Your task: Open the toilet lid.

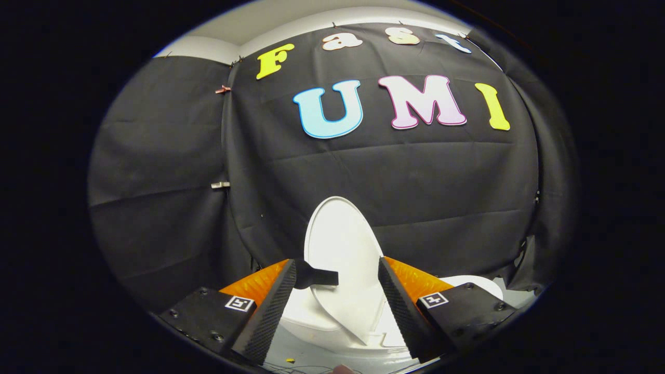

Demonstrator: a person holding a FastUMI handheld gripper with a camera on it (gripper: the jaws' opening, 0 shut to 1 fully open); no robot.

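Now lid (345,259) raised; tool (335,304) spread

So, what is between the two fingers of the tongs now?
In the gripper view, the raised white toilet lid stands between the open tongs, with a black tab against its edge. Neither finger presses on it.

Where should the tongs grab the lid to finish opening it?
Take the lid by the black tab on its edge, beside the left finger. It juts out flat, so pinch it from the front. The tongs are open, with the raised lid between the fingers.
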